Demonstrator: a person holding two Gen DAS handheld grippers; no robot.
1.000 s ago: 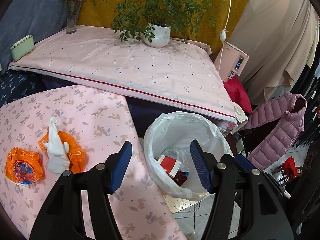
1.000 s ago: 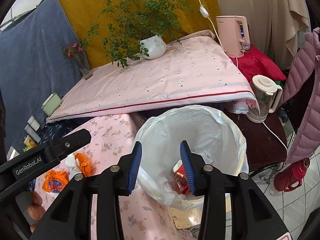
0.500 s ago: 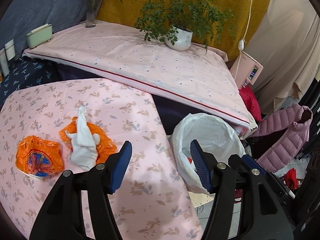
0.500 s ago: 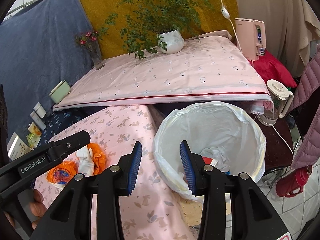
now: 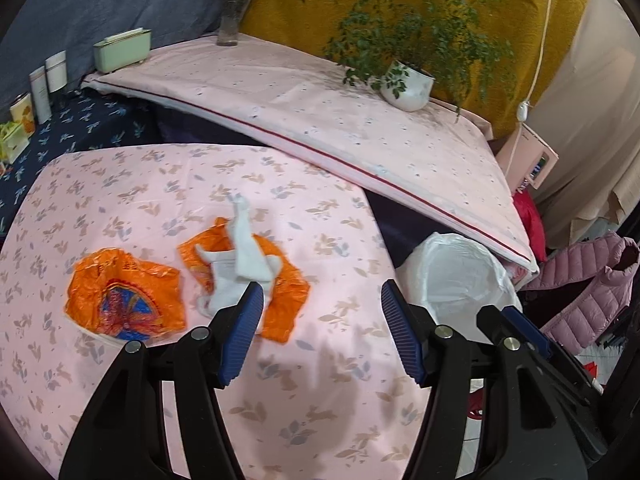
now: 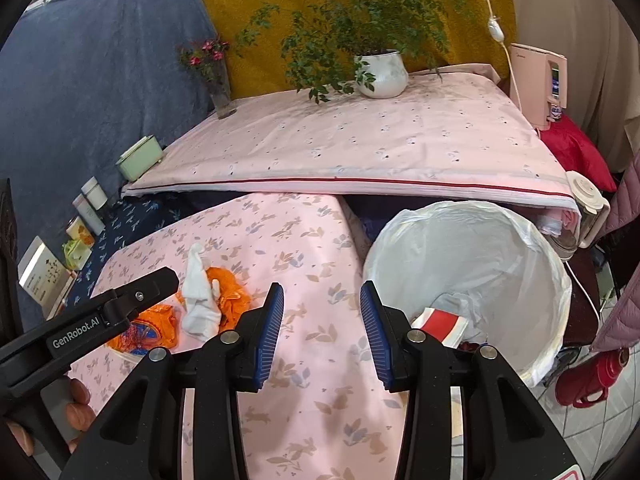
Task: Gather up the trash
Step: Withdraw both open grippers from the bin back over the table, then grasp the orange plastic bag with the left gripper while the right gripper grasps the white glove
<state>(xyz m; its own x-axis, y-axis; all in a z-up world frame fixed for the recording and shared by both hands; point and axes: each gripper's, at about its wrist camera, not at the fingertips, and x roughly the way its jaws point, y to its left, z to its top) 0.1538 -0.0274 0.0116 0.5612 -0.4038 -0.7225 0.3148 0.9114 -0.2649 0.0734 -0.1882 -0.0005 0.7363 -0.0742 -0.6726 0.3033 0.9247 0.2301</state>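
Observation:
A white crumpled tissue [image 5: 240, 264] lies on an orange wrapper [image 5: 288, 292] on the pink floral table [image 5: 328, 400]; a second orange wrapper [image 5: 124, 300] lies left of them. My left gripper [image 5: 322, 312] is open and empty, just right of the tissue. The white-lined trash bin [image 6: 480, 264] stands at the table's right edge, holding a red-and-white carton [image 6: 440, 322]. My right gripper [image 6: 322, 320] is open and empty over the table, between the trash [image 6: 200, 300] and the bin. The left gripper's body [image 6: 100, 320] shows at the left of the right wrist view.
A raised pink-covered surface [image 6: 360, 152] behind holds a potted plant [image 6: 380, 72] and a flower vase [image 6: 220, 96]. Tins and boxes [image 5: 40, 88] stand at the far left. A blender jug [image 6: 584, 208], a pink appliance [image 6: 540, 80], a red flask [image 6: 588, 376] and a pink jacket [image 5: 592, 296] are on the right.
Both grippers have swung left, from over the bin towards the table. The tissue and wrappers now sit closer to the left gripper. Both stay open.

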